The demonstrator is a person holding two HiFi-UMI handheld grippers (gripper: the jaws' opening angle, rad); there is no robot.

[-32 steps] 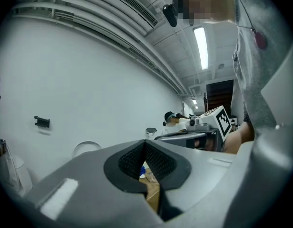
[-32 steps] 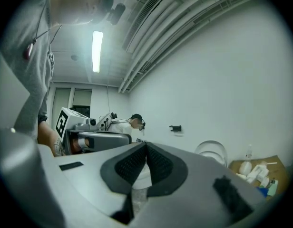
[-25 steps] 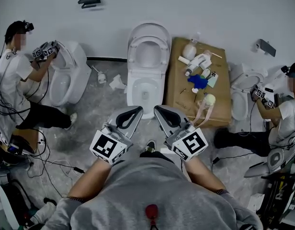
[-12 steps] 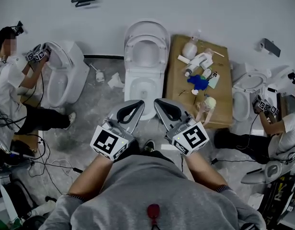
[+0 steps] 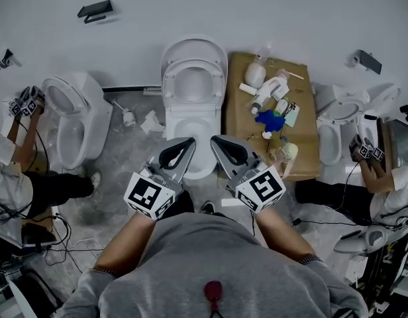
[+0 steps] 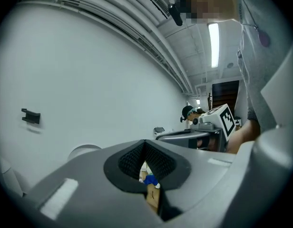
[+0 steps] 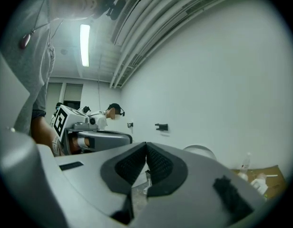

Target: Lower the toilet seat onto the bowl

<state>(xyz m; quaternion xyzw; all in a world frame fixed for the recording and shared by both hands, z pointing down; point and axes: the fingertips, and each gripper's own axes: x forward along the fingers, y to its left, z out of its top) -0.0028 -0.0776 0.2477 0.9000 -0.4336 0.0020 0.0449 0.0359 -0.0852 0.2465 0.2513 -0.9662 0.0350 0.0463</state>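
Both grippers empty. Left gripper (image 5: 181, 154) and right gripper (image 5: 225, 150) have their jaws pressed together, nothing between the pads. White oval plastic toilet seat (image 5: 220, 71) is up, leaning back toward the wall, well ahead of both sets of tips, no contact. Grippers sit side by side over the front edge of the white ceramic bowl (image 5: 172, 124).

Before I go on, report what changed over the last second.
The left tongs and right tongs moved forward and now overlap the front rim of the bowl. Nothing was taken hold of or let go. Unchanged: both tongs shut and empty, toilet seat upright.
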